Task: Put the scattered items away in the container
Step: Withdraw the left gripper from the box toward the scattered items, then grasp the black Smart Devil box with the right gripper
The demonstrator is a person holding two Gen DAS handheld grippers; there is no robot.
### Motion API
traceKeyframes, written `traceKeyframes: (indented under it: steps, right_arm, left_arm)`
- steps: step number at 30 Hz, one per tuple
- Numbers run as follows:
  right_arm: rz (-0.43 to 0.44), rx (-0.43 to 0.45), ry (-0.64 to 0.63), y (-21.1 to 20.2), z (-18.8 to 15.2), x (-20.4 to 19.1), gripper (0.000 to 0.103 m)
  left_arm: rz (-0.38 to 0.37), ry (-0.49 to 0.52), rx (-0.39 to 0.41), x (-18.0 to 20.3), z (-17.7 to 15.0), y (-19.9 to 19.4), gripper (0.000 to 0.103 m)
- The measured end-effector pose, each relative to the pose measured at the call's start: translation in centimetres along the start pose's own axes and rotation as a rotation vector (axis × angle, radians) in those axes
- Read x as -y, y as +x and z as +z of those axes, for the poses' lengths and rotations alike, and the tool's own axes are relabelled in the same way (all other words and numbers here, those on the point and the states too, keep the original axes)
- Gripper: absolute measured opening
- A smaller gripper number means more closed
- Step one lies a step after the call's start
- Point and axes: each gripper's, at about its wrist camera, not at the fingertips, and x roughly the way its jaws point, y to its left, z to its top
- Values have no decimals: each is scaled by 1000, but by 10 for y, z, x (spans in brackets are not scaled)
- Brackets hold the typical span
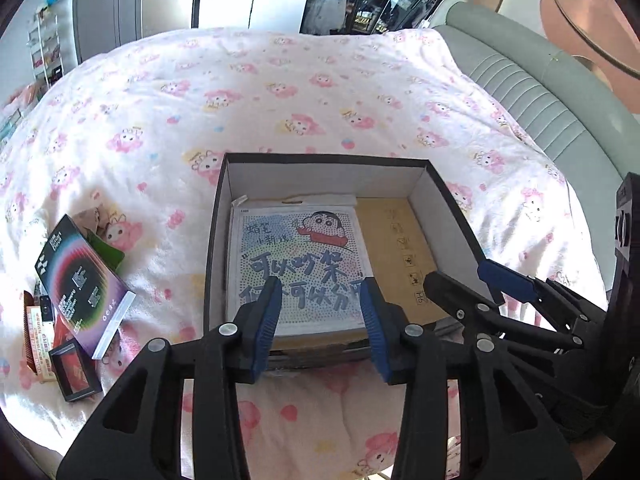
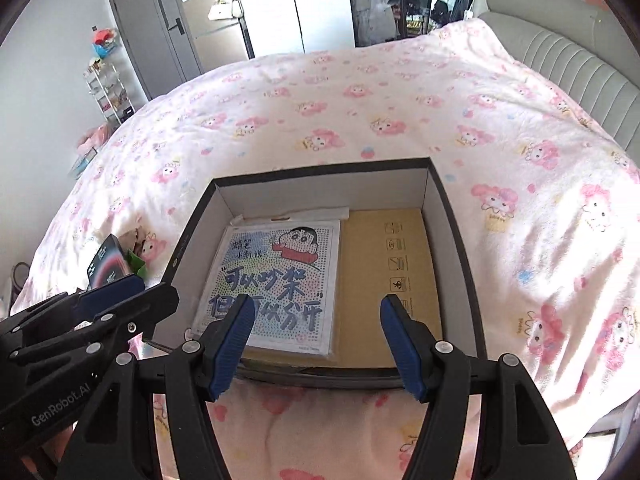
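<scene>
A black box with white inner walls sits on the bed. Inside it lies a dotted cartoon picture board on a brown cardboard piece. My left gripper hovers above the box's near edge, open, with nothing between its blue pads. My right gripper hangs beside it over the same edge, open and empty; in the left wrist view it shows at the right. Scattered items lie left of the box: a dark rainbow-printed box, a small black-framed red item, a green piece.
The bed carries a white blanket with pink cartoon figures. A grey padded headboard runs along the right. A shelf rack and a grey door stand beyond the bed's far left side.
</scene>
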Motion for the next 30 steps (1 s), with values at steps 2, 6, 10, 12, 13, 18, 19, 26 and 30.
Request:
traceKeyframes:
  steps: [2, 6, 10, 12, 13, 18, 19, 26, 30]
  right_arm:
    - [-13, 37, -12, 9, 10, -1, 63]
    - [0, 82, -21, 0, 1, -14, 63]
    - [39, 75, -53, -2, -10, -32, 62]
    - [69, 79, -78, -3, -15, -44, 62]
    - [87, 83, -90, -4, -18, -50, 62]
    - [188, 47, -143, 12, -28, -80, 62]
    - [208, 35, -153, 17, -29, -87, 62]
    - [329, -44, -265, 65, -30, -156, 61]
    - [324, -69, -304, 97, -22, -193, 61]
  left_arm:
    - [6, 3, 28, 0, -4, -14, 41]
    - [-14, -7, 53, -4, -15, -37, 41]
    - [17, 9, 63, -15, -32, -55, 41]
    - [24, -3, 63, -25, -41, -63, 41]
    - [33, -10, 65, -30, -45, -67, 41]
    - [88, -66, 73, -61, -67, -79, 41]
    - [95, -88, 72, -70, -72, -80, 41]
    - [178, -279, 62, -146, -102, -72, 39]
    - [291, -361, 72, -190, -112, -56, 39]
